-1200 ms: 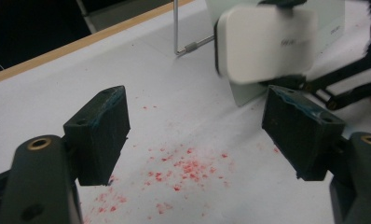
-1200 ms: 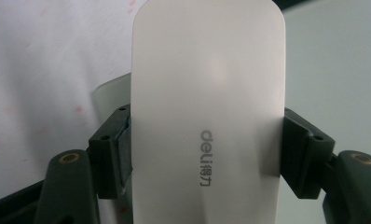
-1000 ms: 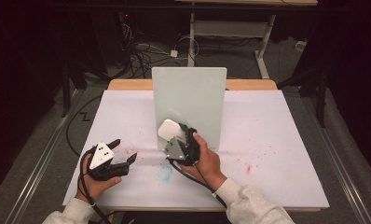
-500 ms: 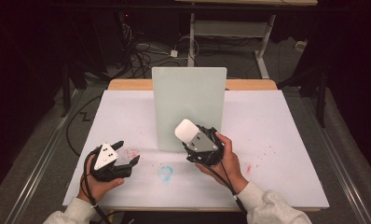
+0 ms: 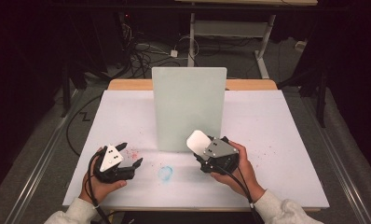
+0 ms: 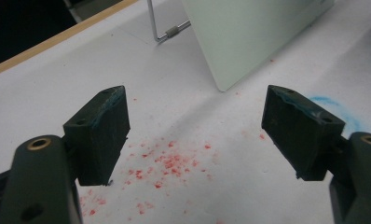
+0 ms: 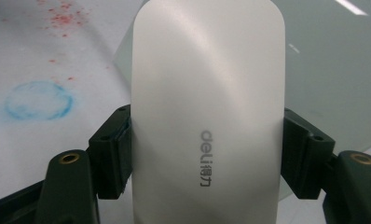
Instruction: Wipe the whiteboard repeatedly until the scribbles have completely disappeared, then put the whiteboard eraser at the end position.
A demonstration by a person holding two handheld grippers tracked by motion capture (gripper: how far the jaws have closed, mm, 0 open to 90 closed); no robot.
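Clamping a white eraser by its two long sides, the right tool holds it clear of the table, just in front of the lower right part of the upright pale green board. Its jaws press on the lower half of the body, where the grey "deli" mark sits. The eraser's long axis runs along the jaws, its rounded free end pointing up and away from the hand toward the board. The left tool rests low at the near left with its jaws well apart and nothing between them, above a scatter of red flecks. A smudged blue ring lies on the table between the two tools. I judge the step to be carrying the eraser; the next move calls for laying its flat face squarely against whichever surface is to be wiped.
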